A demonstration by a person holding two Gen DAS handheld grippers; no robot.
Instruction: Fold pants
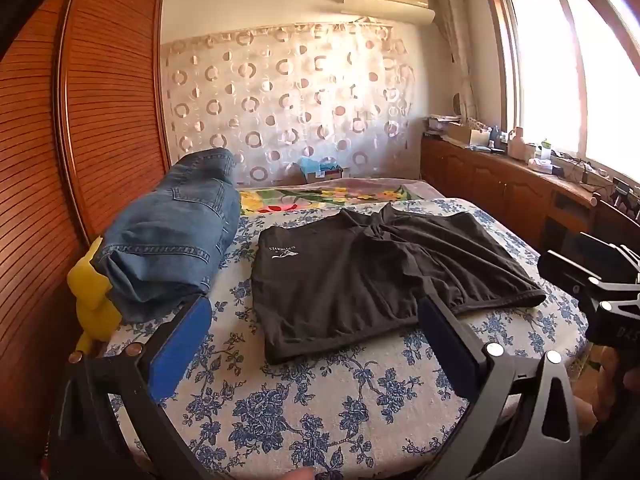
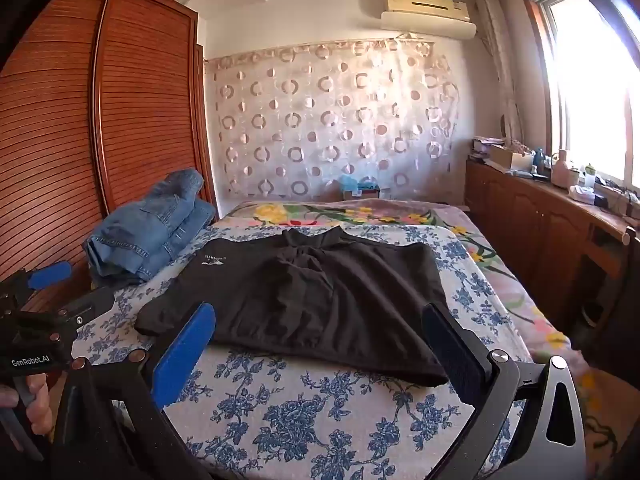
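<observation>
Cardboard box (image 1: 322, 175) far back by the dotted curtain (image 1: 280, 100), with something blue and crumpled inside. Too far off to tell what. Another open box (image 1: 466, 133) up on the long wooden cupboard (image 1: 500, 188) under the window (image 1: 544, 60), among bottles and small clutter.

Left gripper (image 1: 312, 308) low over the near side of the bed, fingers spread wide apart, nothing between them. Blue pad (image 1: 182, 344) on one finger, just beside the pile of blue jeans (image 1: 168, 240). Dark finger (image 1: 444, 332) on the other side, in front of the near hem of the black pants (image 1: 360, 280). Hard to tell if touching the cloth or just above it.

Right gripper (image 2: 320, 314) also wide open and empty, with the near edge of the black pants in the gap between its fingers. Touching or not, cannot tell.

Black pants spread out flat in the middle of the blue-flower bed cover (image 1: 320, 408), small white logo (image 1: 282, 252) near one corner, some wrinkles in the middle. Jeans bunched up at the left edge of the bed, next to the brown slatted wardrobe (image 1: 80, 120). Yellow thing (image 1: 94, 308) peeking out just beside the jeans.
</observation>
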